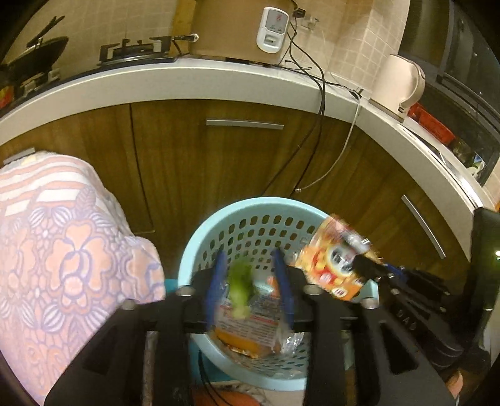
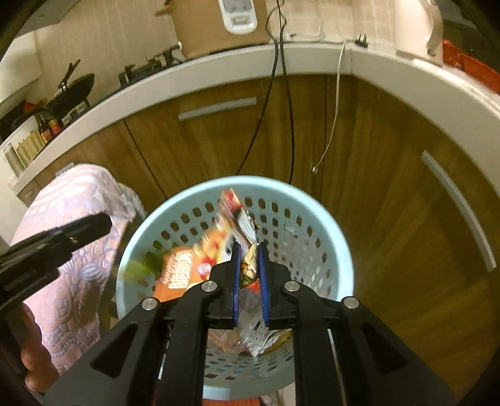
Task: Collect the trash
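While the left gripper (image 1: 250,274) hangs parted over the pale-blue perforated basket (image 1: 200,231), green scrap (image 1: 240,281) blurred between its blades, the right gripper (image 2: 249,268), low centre, should unclamp its orange snack wrapper (image 2: 200,259) above the opening.

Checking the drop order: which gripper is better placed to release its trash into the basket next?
Right gripper: it pinches the orange wrapper over the blue basket. The left gripper is open, green scrap blurred between its jaws.

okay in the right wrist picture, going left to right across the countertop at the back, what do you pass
Black pan → stove burner → rice cooker → pale kettle → red-orange item at the far right edge.
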Motion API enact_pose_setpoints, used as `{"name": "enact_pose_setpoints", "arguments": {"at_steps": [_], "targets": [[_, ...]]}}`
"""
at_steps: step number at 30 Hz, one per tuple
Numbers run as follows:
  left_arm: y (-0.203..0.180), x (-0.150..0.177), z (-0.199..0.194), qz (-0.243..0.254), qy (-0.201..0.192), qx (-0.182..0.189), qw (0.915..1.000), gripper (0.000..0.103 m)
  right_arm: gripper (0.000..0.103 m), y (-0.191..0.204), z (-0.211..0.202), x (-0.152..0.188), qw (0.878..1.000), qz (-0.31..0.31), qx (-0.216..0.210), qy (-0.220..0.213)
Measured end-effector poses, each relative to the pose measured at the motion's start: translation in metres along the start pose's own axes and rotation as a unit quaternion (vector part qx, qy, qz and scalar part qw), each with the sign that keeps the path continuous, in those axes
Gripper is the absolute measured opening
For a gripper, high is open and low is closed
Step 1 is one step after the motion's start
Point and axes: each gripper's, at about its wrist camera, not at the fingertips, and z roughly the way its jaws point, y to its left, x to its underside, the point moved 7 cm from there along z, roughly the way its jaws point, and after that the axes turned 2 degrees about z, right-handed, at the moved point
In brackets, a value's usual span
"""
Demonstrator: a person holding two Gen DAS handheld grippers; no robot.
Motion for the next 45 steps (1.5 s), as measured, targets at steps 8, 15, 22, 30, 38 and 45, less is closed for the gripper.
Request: {"name": "enact_pose_setpoints", "arguments": {"at_steps": [8, 15, 22, 30, 38, 45], "targets": [[0.011, -0.003, -0.019, -0.009, -0.022, 0.002, 0.9997, 0.052, 0.029, 0.005, -0.003, -0.003, 1.000, -0.003, 0.001, -0.006], [0.023, -0.011, -0.059, -0.004, -0.077, -0.019, 0.9968, 0.068, 0.047, 0.027, -0.028, -0.015, 0.998, -0.026, -0.004, -0.048], [0.038, -0.019, -0.105, 0.016, -0.154, -0.084, 0.9844, 0.080, 0.055, 0.055, -0.063, -0.027, 0.992, -0.050, -0.007, -0.118], [0.070, -0.022, -0.135, 0.020, -0.211, -0.137, 0.9675, 0.087, 0.063, 0.075, -0.092, -0.040, 0.983, -0.045, 0.008, -0.179], [0.097, -0.016, -0.126, 0.011, -0.217, -0.135, 0.9667, 0.087, 0.063, 0.078, -0.103, -0.045, 0.979, -0.029, 0.055, -0.195], [0.101, -0.012, -0.118, 0.010, -0.211, -0.114, 0.9708, 0.087, 0.063, 0.078, -0.103, -0.042, 0.974, -0.020, 0.101, -0.201]]}}
